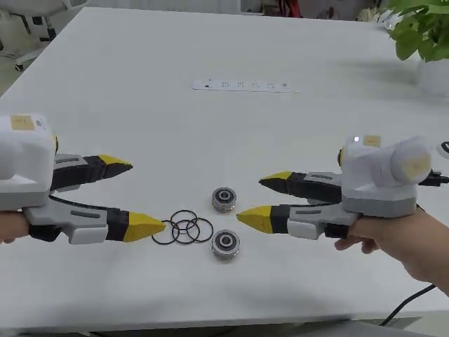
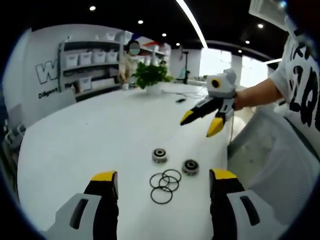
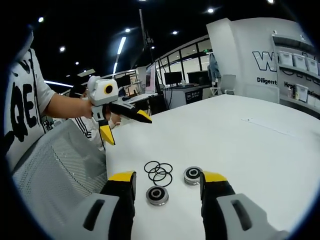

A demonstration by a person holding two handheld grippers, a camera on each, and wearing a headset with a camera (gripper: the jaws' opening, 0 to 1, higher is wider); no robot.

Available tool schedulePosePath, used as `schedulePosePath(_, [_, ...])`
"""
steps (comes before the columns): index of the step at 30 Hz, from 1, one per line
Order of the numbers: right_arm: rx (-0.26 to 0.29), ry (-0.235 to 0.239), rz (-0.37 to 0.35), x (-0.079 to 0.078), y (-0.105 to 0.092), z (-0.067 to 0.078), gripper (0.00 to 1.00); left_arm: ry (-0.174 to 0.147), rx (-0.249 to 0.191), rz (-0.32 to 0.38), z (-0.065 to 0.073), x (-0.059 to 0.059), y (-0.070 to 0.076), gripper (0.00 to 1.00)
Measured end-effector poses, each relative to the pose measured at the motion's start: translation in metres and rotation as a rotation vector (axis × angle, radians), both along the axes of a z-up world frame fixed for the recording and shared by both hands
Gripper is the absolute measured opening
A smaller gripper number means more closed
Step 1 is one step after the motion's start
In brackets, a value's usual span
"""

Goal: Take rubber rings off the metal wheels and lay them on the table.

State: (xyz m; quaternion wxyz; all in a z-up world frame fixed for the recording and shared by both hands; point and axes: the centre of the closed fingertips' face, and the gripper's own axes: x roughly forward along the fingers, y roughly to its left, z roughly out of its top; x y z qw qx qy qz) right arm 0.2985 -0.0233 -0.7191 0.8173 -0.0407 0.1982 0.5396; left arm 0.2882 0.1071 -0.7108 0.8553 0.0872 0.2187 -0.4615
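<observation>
While both pairs of fingers are held spread and empty above the white tabletop (image 1: 210, 133), the work is seen lying in the gap between them. The left gripper (image 1: 146, 196) and the right gripper (image 1: 250, 199) are pointed at each other, tips inward.

Two metal wheels are laid flat, axles upright. The far wheel (image 1: 224, 199) is found just ahead of the right fingers' tips, level with the space between them. The near wheel (image 1: 225, 243) is found just beside the lower right fingertip, toward the person. Both wheels are judged nearer to the right fingers than to the left.

A loose cluster of rubber rings (image 1: 184, 228), overlapping and flat, is placed just ahead of the lower left fingertip, with the wheels beyond it. Whether any ring is left seated on either wheel cannot be told, though dark bands are seen on the rims. A short reach straight forward by the right fingers, closing across a wheel's rim, is judged to be what is called for.
</observation>
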Motion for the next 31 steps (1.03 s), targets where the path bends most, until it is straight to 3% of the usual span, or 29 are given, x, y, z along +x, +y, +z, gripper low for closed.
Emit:
schedulePosePath(6, [-0.032, -0.028, -0.011, -0.004, -0.015, -0.001, 0.54, 0.021, 0.009, 0.003, -0.003, -0.007, 0.003, 0.83])
schedulePosePath(16, [-0.091, -0.031, -0.024, -0.012, -0.037, -0.017, 0.61, 0.005, 0.006, 0.019, -0.003, -0.014, 0.009, 0.86])
schedulePosePath(21, [-0.109, -0.031, -0.024, -0.017, -0.041, -0.021, 0.62, -0.014, 0.012, 0.031, 0.0, -0.014, 0.012, 0.87])
schedulePosePath(31, [-0.14, -0.029, -0.018, -0.022, -0.045, -0.031, 0.62, -0.004, 0.033, 0.042, -0.008, -0.02, 0.019, 0.87])
